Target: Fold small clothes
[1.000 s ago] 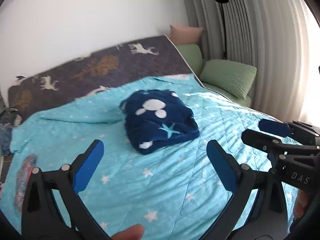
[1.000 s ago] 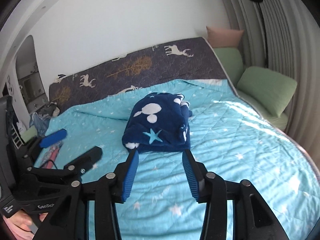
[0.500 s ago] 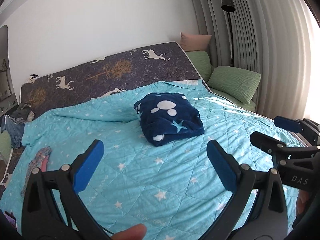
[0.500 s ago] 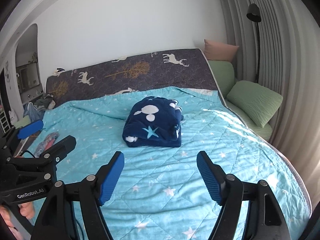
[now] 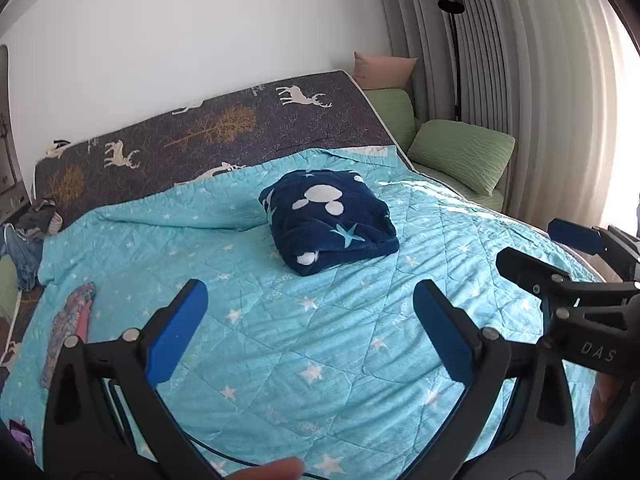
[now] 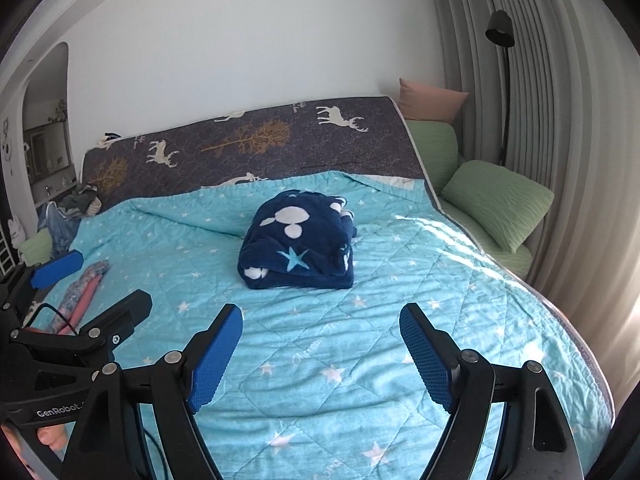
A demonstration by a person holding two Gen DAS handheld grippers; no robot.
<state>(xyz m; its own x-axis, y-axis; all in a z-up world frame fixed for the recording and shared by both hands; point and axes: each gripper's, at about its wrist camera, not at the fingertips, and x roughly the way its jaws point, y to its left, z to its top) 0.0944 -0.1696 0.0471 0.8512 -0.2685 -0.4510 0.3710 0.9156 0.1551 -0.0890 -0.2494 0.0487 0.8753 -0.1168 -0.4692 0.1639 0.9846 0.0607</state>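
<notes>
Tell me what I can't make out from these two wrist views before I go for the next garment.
- Folded navy garment: its far side and underside are hidden by its own bulk in both views.
- Pink patterned cloth: partly behind the left gripper in the right wrist view; garment type unclear.
- Clothes pile beyond the bed: too small to identify.
- Right gripper: cut off at the left wrist view's edge.

Folded navy garment (image 6: pixel 298 242) on quilt (image 6: pixel 360 352)
</notes>
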